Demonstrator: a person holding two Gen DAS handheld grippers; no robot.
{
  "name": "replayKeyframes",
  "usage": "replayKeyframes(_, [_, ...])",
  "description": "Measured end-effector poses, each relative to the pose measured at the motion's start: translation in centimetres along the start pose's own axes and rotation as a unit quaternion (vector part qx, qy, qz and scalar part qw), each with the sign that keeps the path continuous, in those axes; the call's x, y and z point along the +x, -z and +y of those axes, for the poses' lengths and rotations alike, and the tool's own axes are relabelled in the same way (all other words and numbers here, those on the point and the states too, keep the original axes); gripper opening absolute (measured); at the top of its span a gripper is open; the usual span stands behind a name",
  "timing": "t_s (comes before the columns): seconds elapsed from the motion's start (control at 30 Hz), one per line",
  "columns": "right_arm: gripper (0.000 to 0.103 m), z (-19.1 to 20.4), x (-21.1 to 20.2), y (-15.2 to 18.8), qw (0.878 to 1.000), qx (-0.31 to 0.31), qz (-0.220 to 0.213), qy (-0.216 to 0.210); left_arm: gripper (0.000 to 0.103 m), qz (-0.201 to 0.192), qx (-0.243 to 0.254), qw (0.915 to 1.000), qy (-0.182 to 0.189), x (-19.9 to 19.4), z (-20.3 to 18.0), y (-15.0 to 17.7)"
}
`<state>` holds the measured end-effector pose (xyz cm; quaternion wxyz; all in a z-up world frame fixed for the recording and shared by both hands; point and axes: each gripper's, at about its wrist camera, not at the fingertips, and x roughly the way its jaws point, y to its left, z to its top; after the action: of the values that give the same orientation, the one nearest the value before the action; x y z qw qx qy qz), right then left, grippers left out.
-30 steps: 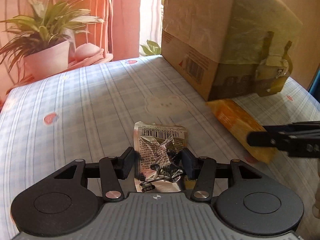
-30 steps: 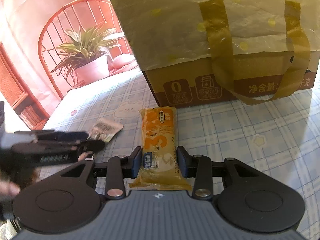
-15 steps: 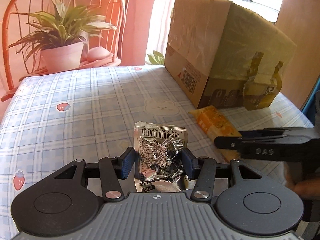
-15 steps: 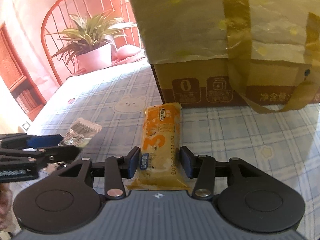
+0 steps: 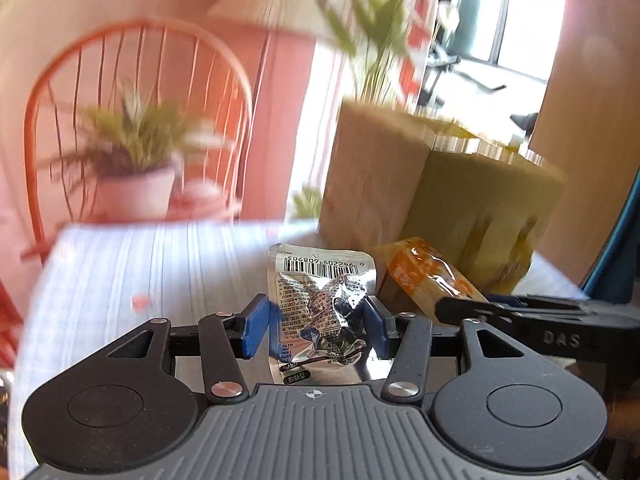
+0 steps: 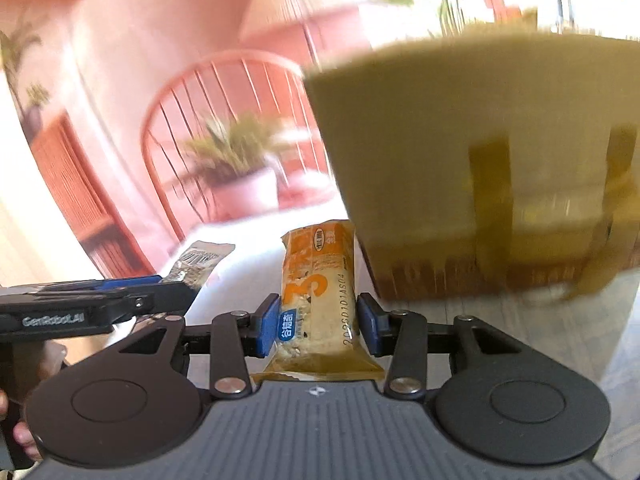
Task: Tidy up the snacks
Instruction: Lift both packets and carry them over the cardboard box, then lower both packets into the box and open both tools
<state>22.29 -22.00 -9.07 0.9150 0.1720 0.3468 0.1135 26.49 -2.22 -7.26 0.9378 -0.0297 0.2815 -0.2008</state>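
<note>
A crinkled silver snack packet [image 5: 320,304] with a barcode on top hangs above the checked tablecloth [image 5: 160,264], and my left gripper [image 5: 316,328] is shut on its lower half. An orange snack bar [image 6: 318,288] stands upright between the blue pads of my right gripper [image 6: 318,326]; the jaws are closing on it and the pads press its sides. Both snacks are off the table. A tall cardboard box [image 6: 480,160] wrapped in yellowish plastic with taped handles stands just behind the bar. In the left wrist view the bar [image 5: 424,276] and right gripper [image 5: 444,310] sit to the right.
A potted plant [image 5: 136,192] stands on an orange spindle-back chair [image 5: 52,112] beyond the table's far edge. A lamp shade [image 5: 276,4] and a tall plant are behind the box [image 5: 400,184]. The background is motion-blurred. A hand [image 6: 24,436] shows at the lower left.
Both grippers have risen with their snacks, so the packet and the bar have left the tablecloth. The box now looks lower and its top edge is in view.
</note>
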Motion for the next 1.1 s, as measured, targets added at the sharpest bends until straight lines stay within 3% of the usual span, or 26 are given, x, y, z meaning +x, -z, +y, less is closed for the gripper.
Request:
replayKeyframes(0.1, [0.044,0.2,-2.3,-2.0,0.999,-0.007,-0.042,-0.012,0.054,-0.038,-0.004,0.9991,0.019,-1.1,-0.9,-2.8])
replayKeyframes(0.27, [0.044,-0.1,-5.4,-5.7,0.994,-0.02,-0.109,-0.018,0.054,-0.084,0.035,0.9951,0.038,-1.4,-4.1,-7.5])
replayKeyframes(0.43, [0.044,-2.2,-7.7,-9.7,0.985,-0.019,-0.172,0.004,0.054,-0.117,0.061,0.9898,0.053,-0.2,-7.8,-11.7])
replayKeyframes(0.57, [0.044,-4.4,-8.5,-13.5,0.977,-0.033,-0.206,0.038,0.054,-0.119,0.067,0.9886,0.063,2.3,-10.5,-15.1])
replayKeyframes(0.83, [0.044,-11.2,-5.3,-18.3,0.976,-0.045,-0.168,0.134,0.054,-0.058,0.047,0.9961,0.046,11.2,-12.2,-17.9])
replayKeyframes(1.0, [0.044,-14.6,-2.7,-17.6,0.979,-0.032,-0.124,0.159,0.055,-0.028,0.067,0.9971,0.022,14.7,-13.0,-17.6])
replayKeyframes(1.1, [0.046,-15.2,-1.7,-17.2,0.98,-0.041,-0.102,0.166,0.056,-0.023,0.075,0.9964,0.033,15.7,-13.0,-17.4])
